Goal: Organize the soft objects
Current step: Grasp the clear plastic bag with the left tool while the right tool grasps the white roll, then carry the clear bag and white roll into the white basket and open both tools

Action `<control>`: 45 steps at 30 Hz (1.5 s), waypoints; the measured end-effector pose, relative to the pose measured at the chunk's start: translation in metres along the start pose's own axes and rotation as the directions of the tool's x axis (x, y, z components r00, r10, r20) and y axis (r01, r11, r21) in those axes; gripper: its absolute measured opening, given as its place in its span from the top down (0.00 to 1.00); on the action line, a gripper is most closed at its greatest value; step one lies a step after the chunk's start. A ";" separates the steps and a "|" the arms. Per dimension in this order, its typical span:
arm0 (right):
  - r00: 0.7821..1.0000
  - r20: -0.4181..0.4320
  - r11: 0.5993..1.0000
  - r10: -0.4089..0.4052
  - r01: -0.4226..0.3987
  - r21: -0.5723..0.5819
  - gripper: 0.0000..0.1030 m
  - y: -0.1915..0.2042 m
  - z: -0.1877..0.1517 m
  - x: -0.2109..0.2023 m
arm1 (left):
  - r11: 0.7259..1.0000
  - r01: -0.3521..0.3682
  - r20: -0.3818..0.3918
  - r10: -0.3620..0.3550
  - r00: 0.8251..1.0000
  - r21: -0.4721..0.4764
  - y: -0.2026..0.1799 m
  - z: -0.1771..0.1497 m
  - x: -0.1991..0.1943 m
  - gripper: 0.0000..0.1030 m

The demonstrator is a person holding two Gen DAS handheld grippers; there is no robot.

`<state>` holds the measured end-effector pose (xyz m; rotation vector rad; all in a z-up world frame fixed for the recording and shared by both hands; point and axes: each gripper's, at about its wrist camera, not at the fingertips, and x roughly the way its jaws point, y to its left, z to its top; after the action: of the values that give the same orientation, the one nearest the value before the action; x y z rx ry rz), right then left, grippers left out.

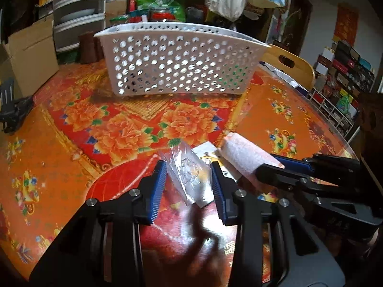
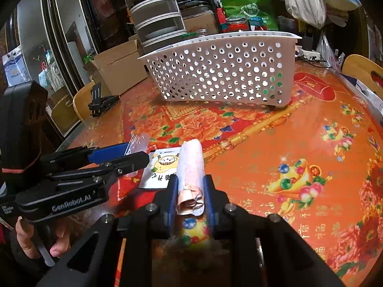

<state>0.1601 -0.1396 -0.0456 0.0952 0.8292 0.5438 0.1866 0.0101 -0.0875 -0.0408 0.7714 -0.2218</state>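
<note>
Pick-up stage: right gripper fingers clamp the pink rolled towel; left gripper fingers stand apart around a clear plastic packet. Next, close, then carry both to the white perforated basket.

Tablecloth: glossy, smooth. Basket: matt perforated white plastic. Pouch: clear glossy film. Rolled towel: pink, fuzzy cloth. Gripper pads: blue, ribbed.

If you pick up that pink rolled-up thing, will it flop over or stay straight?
The pink roll is probably a rolled cloth, so it should squash a little between the right gripper and likely droop at its free end. Being round, it might roll if set down on the smooth tablecloth.
</note>
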 end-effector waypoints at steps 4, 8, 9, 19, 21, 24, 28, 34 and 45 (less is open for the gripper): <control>1.000 0.016 1.000 0.002 -0.003 0.011 0.81 -0.002 -0.001 -0.005 | 1.000 0.012 0.028 -0.013 1.000 0.022 -0.004 0.000 -0.006 0.67; 0.999 0.050 1.000 -0.002 0.001 0.025 0.81 -0.007 0.005 -0.021 | 0.999 0.023 0.054 -0.025 0.998 0.039 -0.007 0.004 -0.017 0.67; 0.998 0.058 1.000 -0.003 0.001 0.028 0.81 -0.008 0.007 -0.025 | 0.999 0.023 0.064 -0.026 0.998 0.042 -0.008 0.008 -0.022 0.67; 0.986 0.159 0.999 -0.048 0.049 -0.002 0.81 -0.014 0.045 -0.081 | 0.992 -0.071 0.148 0.056 0.987 0.102 -0.014 0.046 -0.058 0.66; 0.983 0.173 0.998 -0.057 0.060 -0.013 0.81 -0.015 0.055 -0.089 | 0.989 -0.092 0.165 0.072 0.984 0.115 -0.016 0.055 -0.065 0.66; 0.979 0.192 0.996 -0.074 0.082 -0.035 0.81 -0.016 0.073 -0.100 | 0.984 -0.124 0.179 0.101 0.979 0.125 -0.019 0.070 -0.070 0.66; 0.972 0.214 0.992 -0.100 0.115 -0.059 0.82 -0.017 0.096 -0.112 | 0.979 -0.154 0.192 0.127 0.973 0.132 -0.021 0.089 -0.075 0.66; 0.966 0.225 0.984 -0.125 0.150 -0.097 0.82 -0.016 0.123 -0.117 | 0.971 -0.188 0.217 0.154 0.964 0.147 -0.028 0.118 -0.083 0.66; 0.962 0.239 0.982 -0.135 0.162 -0.099 0.82 -0.022 0.166 -0.112 | 0.951 -0.251 0.220 0.209 0.953 0.183 -0.034 0.170 -0.064 0.66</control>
<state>0.2275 -0.1932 0.1365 -0.0127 0.5701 0.4293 0.2538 -0.0173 0.0822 0.2240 0.5444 -0.0730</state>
